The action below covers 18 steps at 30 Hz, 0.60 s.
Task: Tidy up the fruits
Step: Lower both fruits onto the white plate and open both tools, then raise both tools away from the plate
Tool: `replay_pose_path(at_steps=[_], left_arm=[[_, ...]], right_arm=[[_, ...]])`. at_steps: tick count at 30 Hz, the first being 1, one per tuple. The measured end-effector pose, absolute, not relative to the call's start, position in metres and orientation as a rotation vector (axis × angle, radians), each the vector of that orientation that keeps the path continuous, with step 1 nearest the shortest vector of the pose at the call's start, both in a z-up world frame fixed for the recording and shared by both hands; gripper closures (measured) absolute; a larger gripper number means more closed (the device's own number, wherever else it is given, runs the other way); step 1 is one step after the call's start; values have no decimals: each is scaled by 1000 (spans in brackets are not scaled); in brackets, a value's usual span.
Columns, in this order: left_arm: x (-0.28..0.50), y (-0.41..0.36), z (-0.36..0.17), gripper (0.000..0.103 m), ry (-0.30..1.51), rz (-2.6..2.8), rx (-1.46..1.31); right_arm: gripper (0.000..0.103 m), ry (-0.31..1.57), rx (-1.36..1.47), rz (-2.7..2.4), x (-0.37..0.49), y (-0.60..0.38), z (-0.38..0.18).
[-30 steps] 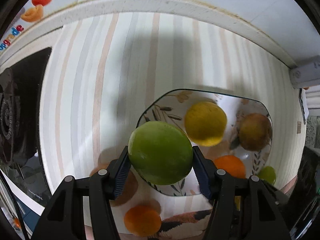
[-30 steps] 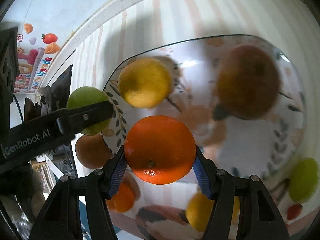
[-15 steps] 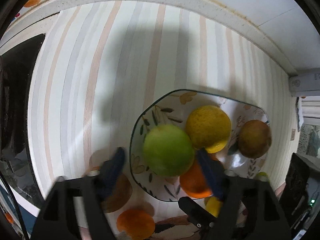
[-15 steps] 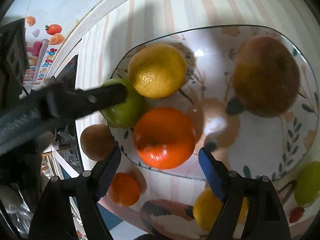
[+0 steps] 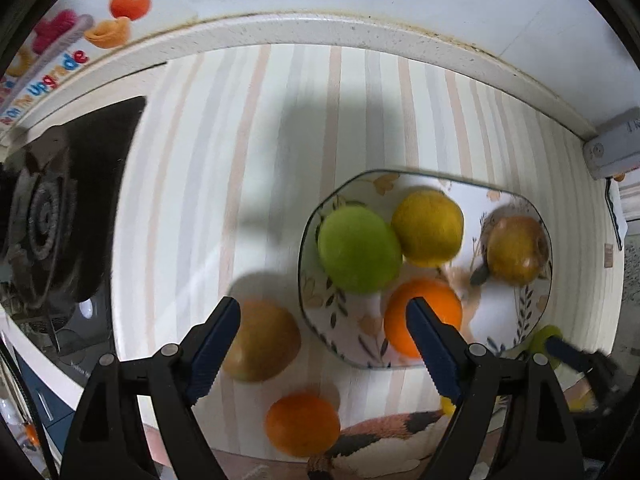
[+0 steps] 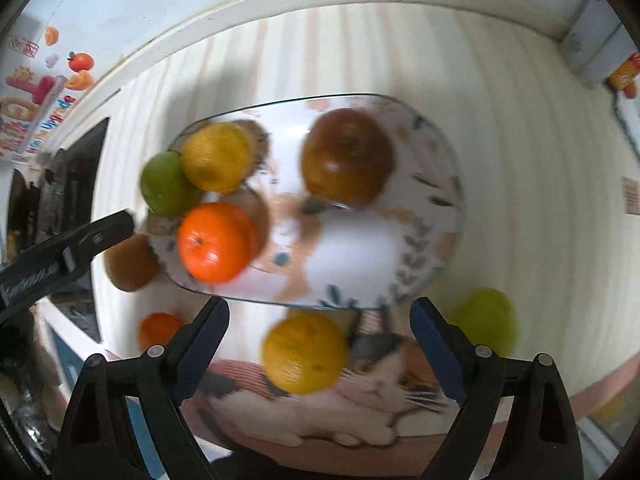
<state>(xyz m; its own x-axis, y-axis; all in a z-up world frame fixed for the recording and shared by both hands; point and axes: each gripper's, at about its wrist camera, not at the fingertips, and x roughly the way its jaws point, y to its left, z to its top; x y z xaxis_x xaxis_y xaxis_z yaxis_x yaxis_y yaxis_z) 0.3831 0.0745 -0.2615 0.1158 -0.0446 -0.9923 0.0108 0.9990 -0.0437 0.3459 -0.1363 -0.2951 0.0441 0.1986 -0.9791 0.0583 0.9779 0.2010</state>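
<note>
A patterned plate (image 5: 516, 332) (image 6: 352, 272) holds a green fruit (image 5: 358, 249) (image 6: 166, 186), a yellow citrus (image 5: 427, 226) (image 6: 218, 158), an orange (image 5: 430, 316) (image 6: 216, 242) and a brown fruit (image 5: 516, 249) (image 6: 347, 156). My left gripper (image 5: 324, 344) is open and empty, above the table just left of the plate. My right gripper (image 6: 319, 342) is open and empty, in front of the plate, over a loose yellow citrus (image 6: 304, 352).
Loose on the striped tablecloth: a brown fruit (image 5: 260, 346) (image 6: 129, 262), a small orange (image 5: 303, 424) (image 6: 160, 330), a green fruit (image 6: 486, 320) (image 5: 544, 338). A black stove (image 5: 60, 208) stands left. A cat-print mat (image 6: 360, 396) lies at the near edge. The wall ledge (image 5: 320, 28) runs behind.
Both grippers opened and let go: the green fruit and the orange now lie on the plate. Both grippers have drawn back from the plate.
</note>
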Motion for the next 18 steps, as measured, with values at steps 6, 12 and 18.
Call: replay_pose_path(at_steps=[6,12,18], left_arm=[[346,67,-248,19,1409,-35,-23],[319,58,-226,19,1358,-58,-40],[293,53,-204,19,1327,-76,-35]], right_arm=[[9,1491,148,76,324,-153,-275],[9,1443,138,111,301,-149,-245],[9,1382,125,127,276,-146,-210]])
